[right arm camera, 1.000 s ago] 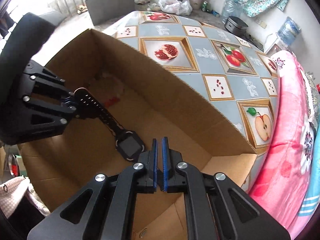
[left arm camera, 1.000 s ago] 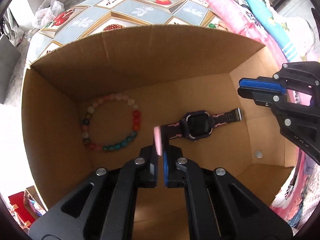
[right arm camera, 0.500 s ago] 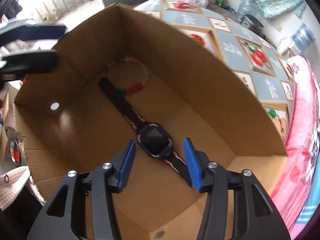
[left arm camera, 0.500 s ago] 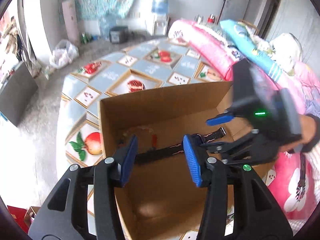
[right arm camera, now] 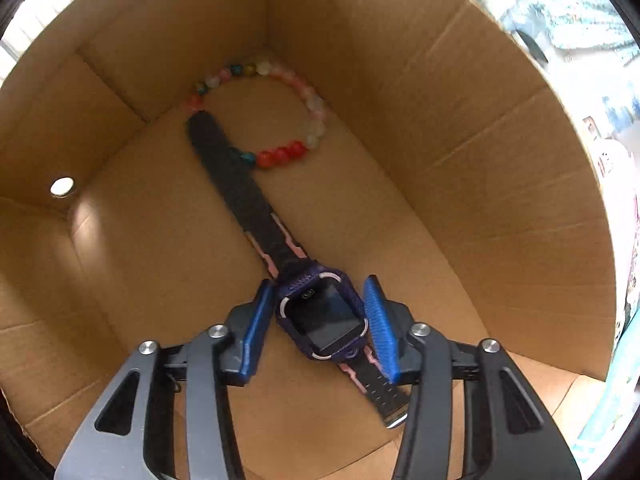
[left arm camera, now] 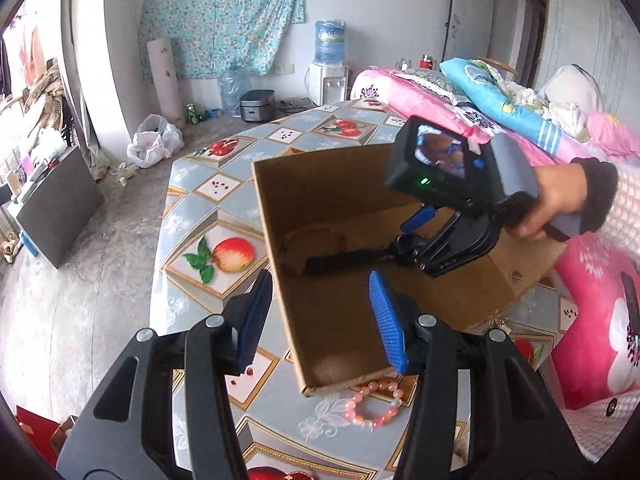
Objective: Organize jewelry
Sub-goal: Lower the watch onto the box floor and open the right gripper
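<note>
A dark purple smartwatch (right arm camera: 322, 316) with a black-and-pink strap lies on the floor of the cardboard box (right arm camera: 460, 128). Its strap tip overlaps a multicoloured bead bracelet (right arm camera: 280, 112) in the far corner. My right gripper (right arm camera: 318, 328) is open inside the box, its blue pads on either side of the watch face, not squeezing it. My left gripper (left arm camera: 320, 320) is open and empty, above the box's near wall (left arm camera: 332, 320). A pink bead bracelet (left arm camera: 374, 404) lies on the table in front of the box. The right gripper (left arm camera: 416, 228) shows in the left wrist view, reaching into the box.
The box stands on a table with a fruit-patterned cloth (left arm camera: 208, 216). Pink and blue bedding (left arm camera: 480, 108) is piled to the right. A red item (left arm camera: 524, 350) lies on the table by the box's right side. The floor beyond holds bags and water bottles.
My left gripper let go of the watch strap, opened and pulled up and back out of the box. My right gripper opened and moved down over the watch face.
</note>
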`<state>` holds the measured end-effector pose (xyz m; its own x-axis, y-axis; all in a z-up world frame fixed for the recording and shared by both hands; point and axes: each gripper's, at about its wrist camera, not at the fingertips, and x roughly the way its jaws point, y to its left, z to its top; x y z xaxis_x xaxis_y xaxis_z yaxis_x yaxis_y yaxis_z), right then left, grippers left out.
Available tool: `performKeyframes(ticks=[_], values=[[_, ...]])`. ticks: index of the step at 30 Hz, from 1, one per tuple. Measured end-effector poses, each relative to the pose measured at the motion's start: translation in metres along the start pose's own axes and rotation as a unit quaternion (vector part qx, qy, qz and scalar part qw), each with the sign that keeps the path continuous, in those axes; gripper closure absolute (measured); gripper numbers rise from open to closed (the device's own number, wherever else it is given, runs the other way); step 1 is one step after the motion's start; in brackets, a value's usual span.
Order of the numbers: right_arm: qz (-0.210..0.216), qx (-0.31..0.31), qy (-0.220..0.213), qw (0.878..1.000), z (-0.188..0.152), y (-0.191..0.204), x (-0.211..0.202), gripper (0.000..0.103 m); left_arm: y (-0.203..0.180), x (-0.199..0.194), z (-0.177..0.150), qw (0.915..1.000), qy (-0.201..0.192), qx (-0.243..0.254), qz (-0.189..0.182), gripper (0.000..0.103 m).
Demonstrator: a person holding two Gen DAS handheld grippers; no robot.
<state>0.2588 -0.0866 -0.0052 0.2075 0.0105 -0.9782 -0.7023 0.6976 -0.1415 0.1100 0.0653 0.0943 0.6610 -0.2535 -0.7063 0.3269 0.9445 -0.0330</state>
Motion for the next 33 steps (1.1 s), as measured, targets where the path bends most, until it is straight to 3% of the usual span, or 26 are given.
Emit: performKeyframes(ticks=[3,9,12,13,15,23,27,33], values=[[0.008,0.02,-0.012,1.0,-0.001,-0.007,-0.008,0.091,0.009,-0.001,-0.004,0.9999,-0.001,-0.009,-0.005,0.055],[-0.002,0.059,-0.008,0.998,-0.003,-0.024,-0.006,0.094,0.013,0.0,-0.009,0.9997,-0.003,-0.018,-0.016,0.055],[0.011,0.054,-0.015,0.998,-0.001,-0.014,-0.006,0.088,0.013,-0.002,-0.013,0.9996,-0.005,-0.018,-0.022,0.055],[0.009,0.046,-0.02,0.999,0.0,-0.01,-0.005,0.075,0.012,-0.002,-0.014,0.9996,-0.005,-0.019,-0.023,0.055],[0.004,0.03,-0.03,0.999,0.001,-0.003,-0.005,0.061,0.012,-0.002,-0.016,0.9995,-0.004,-0.017,-0.025,0.055],[0.0,-0.045,-0.034,0.998,0.008,0.029,0.013,0.061,0.005,-0.001,-0.022,0.9996,-0.007,-0.01,-0.025,0.055],[0.033,-0.019,-0.044,0.998,0.001,0.023,0.012,0.092,0.004,-0.005,-0.022,0.9996,-0.016,-0.006,-0.022,0.055],[0.011,0.002,-0.074,0.997,-0.011,0.01,-0.005,0.099,0.006,-0.008,-0.021,0.9994,-0.025,-0.012,-0.022,0.055]])
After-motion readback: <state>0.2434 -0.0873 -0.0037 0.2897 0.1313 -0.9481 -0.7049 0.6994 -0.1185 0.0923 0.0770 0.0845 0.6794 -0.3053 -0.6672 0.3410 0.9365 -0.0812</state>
